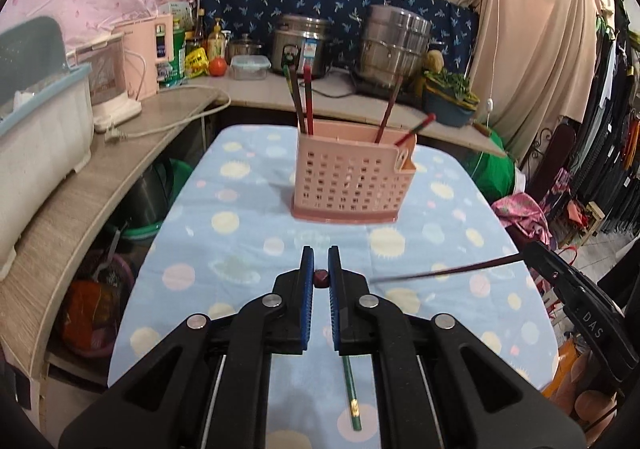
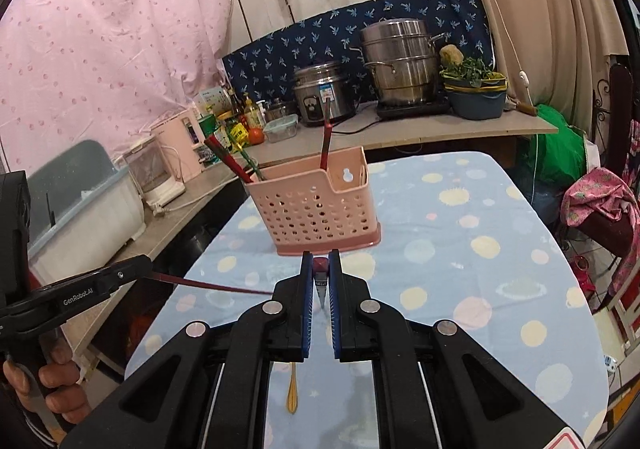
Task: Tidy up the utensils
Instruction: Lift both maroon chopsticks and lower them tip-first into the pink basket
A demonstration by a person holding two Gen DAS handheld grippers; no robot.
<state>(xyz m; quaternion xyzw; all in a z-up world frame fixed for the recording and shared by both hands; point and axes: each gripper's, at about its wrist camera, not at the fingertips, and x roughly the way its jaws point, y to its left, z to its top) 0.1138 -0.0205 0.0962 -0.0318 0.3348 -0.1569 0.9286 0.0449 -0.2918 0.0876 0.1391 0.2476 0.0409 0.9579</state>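
On the dotted blue tablecloth (image 1: 248, 233), the left gripper (image 1: 321, 281) is clamped on a dark red chopstick (image 1: 321, 281). Mid-table stands the pink perforated utensil holder (image 1: 348, 173), chopsticks upright inside. Rightward, the right gripper (image 2: 321, 269) pinches another red chopstick (image 2: 320, 264).

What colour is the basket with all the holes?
Pink. The basket shows best in the right wrist view.

One holder (image 1: 349, 177), six chopsticks (image 1: 307, 97).

Right tool (image 2: 321, 267) clamping red chopstick (image 2: 320, 264)
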